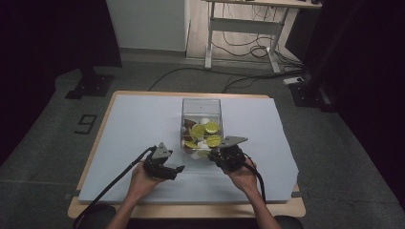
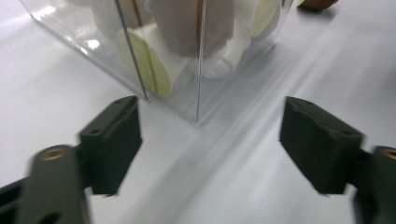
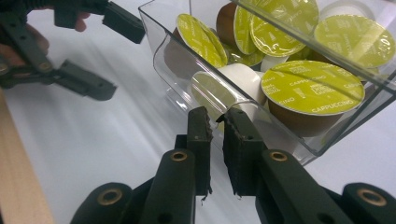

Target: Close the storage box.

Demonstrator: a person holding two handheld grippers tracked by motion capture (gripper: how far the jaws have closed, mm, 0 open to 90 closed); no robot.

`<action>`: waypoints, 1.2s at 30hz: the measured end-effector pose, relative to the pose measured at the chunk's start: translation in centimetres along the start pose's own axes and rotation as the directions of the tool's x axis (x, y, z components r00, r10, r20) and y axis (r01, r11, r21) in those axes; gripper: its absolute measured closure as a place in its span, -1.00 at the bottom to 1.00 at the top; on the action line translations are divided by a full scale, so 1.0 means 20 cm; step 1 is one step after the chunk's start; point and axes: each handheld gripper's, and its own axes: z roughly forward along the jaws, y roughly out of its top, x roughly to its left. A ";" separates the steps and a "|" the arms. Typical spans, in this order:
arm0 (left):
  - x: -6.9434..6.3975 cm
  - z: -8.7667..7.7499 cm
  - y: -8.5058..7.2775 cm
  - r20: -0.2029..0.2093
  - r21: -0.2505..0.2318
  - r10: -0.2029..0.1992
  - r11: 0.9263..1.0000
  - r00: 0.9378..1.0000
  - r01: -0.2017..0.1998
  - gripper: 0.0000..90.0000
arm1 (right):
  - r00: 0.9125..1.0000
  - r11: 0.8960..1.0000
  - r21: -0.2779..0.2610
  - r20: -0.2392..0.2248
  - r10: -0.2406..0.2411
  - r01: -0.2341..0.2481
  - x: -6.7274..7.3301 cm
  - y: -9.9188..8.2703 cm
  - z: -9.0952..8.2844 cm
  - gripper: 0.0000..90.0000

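A clear plastic box [image 1: 201,106] stands mid-table, holding several coffee capsules [image 1: 205,129] with lime-green lids, some brown and some white. My right gripper [image 1: 217,155] is at the box's near right corner. In the right gripper view its jaws [image 3: 217,123] are shut on the thin clear wall of the box [image 3: 163,51], right in front of a Cappuccino capsule [image 3: 312,86]. My left gripper [image 1: 177,171] is held low to the left of the box, open with nothing between its fingers. In its own view the gripper [image 2: 210,144] faces a bottom corner of the box [image 2: 93,46].
A white sheet [image 1: 133,129] covers the wooden table [image 1: 191,210], with bare room left and right of the box. A cable trails from each gripper toward the person. Beyond the table are a desk frame [image 1: 243,28] and floor cables.
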 end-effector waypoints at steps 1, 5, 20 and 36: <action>0.00 0.00 0.00 0.002 0.001 -0.004 1.000 1.000 0.004 -0.66 | 1.000 1.000 0.000 0.002 -0.001 0.001 0.00 0.00 0.00 0.79; 0.02 0.00 -0.03 0.014 0.016 -0.026 1.000 1.000 0.026 -0.70 | 1.000 1.000 0.005 0.013 -0.001 0.001 -0.01 0.01 0.02 0.80; 0.04 0.05 -0.15 -0.022 0.115 -0.015 0.993 1.000 0.017 -1.00 | 0.999 1.000 0.019 0.031 0.010 -0.010 -0.05 0.04 0.06 0.79; 0.04 0.05 -0.15 -0.016 0.145 -0.015 0.989 1.000 0.017 -1.00 | 0.998 1.000 0.014 0.058 0.026 -0.027 -0.08 0.07 0.10 0.79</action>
